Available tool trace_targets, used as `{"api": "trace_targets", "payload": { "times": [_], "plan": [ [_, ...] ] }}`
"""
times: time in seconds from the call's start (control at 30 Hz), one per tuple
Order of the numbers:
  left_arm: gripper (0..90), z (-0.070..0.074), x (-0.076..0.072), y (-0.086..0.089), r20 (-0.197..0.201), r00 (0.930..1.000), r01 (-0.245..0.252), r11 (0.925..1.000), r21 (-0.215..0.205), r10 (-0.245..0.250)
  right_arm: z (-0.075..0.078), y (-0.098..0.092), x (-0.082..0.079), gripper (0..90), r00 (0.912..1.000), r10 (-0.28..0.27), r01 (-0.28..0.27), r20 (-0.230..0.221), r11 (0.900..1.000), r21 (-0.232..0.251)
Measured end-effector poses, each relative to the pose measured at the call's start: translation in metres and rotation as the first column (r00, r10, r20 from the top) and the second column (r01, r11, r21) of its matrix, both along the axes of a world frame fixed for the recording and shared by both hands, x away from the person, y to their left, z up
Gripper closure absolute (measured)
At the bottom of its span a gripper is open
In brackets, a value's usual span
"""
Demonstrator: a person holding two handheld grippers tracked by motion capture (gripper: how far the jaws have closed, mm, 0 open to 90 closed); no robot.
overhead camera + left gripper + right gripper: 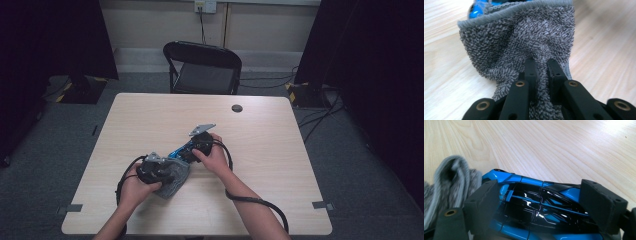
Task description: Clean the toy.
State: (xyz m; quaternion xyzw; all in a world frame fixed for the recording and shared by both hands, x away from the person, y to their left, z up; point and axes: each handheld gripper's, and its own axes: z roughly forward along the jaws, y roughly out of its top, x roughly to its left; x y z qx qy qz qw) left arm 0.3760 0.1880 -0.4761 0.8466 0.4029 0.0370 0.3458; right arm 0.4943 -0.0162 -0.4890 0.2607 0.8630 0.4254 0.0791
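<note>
Left tongs (541,62) pinched on grey cloth (519,37), right tongs (546,202) clamping blue toy car (541,205)

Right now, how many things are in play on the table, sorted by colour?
Blue and black: 1, the toy car, held in the right claw.
Grey: 1, the terry cloth, pinched by the left claw.
Black: 1, a small round disc near the far edge.
Total: 3

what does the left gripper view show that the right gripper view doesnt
Left gripper view alone: the left gripper, jaws shut on a bunched fold of the grey cloth, with the terry loops in close-up.

Right gripper view alone: the right gripper, its pads against both sides of the blue toy car, and the car's glossy black panels.

Both: the cloth, part of the car, and the pale wooden table.
</note>
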Motion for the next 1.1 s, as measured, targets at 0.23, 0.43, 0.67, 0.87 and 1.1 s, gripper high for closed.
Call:
{"api": "trace_targets", "payload": {
  "times": [0.23,0.43,0.67,0.87,1.1],
  "plan": [
    [80.9,0.009,-0.007,-0.017,0.013,0.9977,0.067,0.9976,-0.018,-0.067,0.000,0.000,0.000,16.6,1.0000,0.001,-0.001,0.000,1.000,0.003],
    [80.9,0.020,-0.010,-0.016,0.031,0.9973,0.067,0.9971,-0.036,-0.066,-0.001,-0.001,0.000,16.6,1.0000,0.002,-0.003,0.004,1.000,0.007],
    [80.9,0.036,-0.007,0.007,0.064,0.9979,0.008,0.9981,-0.061,-0.004,-0.001,-0.001,0.000,16.6,1.0000,0.002,-0.002,0.002,1.000,0.011],
    [80.9,0.047,0.002,0.035,0.090,0.9925,-0.077,0.9947,-0.068,0.083,-0.001,0.000,0.000,16.6,1.0000,0.003,-0.003,-0.001,1.000,0.009],
    [80.9,0.044,0.020,0.059,0.103,0.9752,-0.191,0.9799,-0.059,0.196,-0.002,-0.001,-0.001,16.6,1.0000,-0.002,0.001,0.006,1.000,0.015]
  ]
}}
